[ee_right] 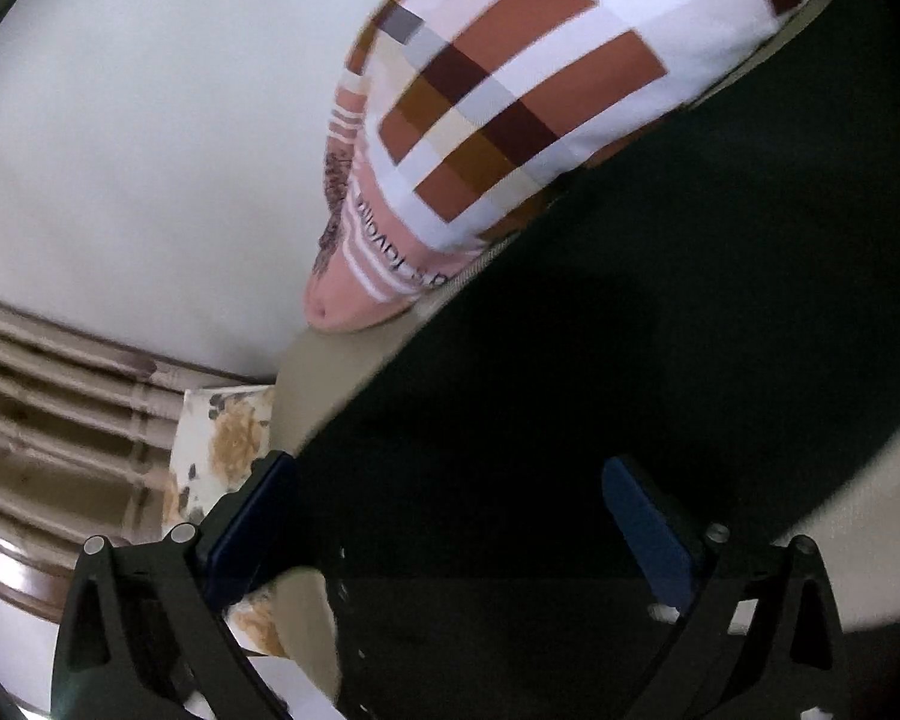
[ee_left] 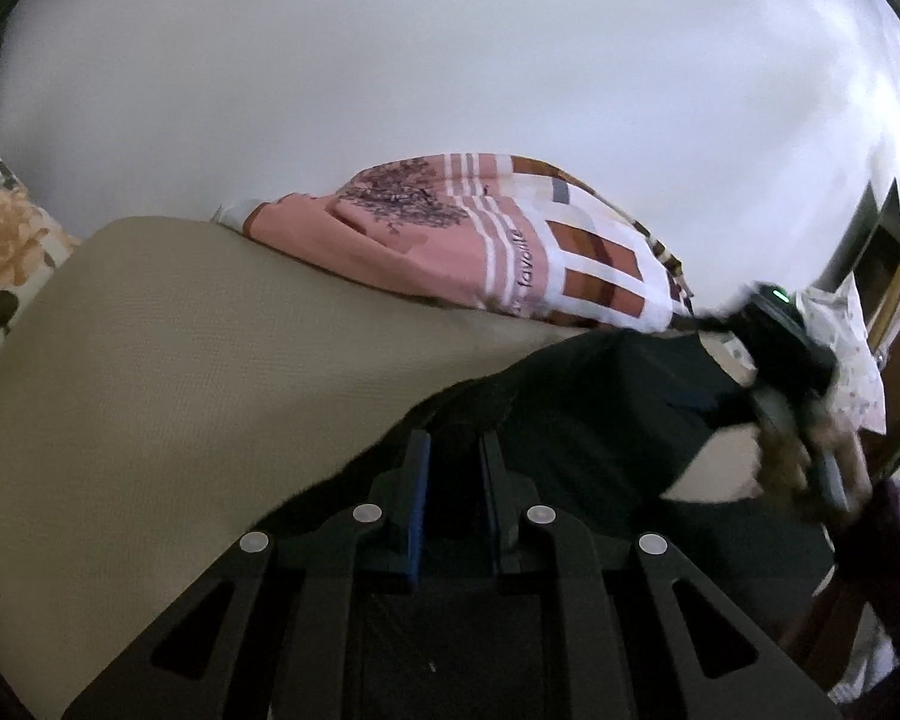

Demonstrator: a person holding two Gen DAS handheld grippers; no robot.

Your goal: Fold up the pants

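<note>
Two hand-held grippers at dark pants spread on a bed.

Left wrist view: the left gripper, at lower centre, has its jaws drawn narrow and clamped on a raised fold of the black pants, which run from the jaws toward the right of the frame over the olive-beige bed cover. A pink and white patterned pillow lies behind the pants against the pale wall. The right gripper shows blurred at the right edge, in a person's hand.
Right wrist view: the right gripper has its jaws wide, blue pads well apart, with the pants filling the lower right of the frame; whether any cloth is pinched cannot be told.
</note>
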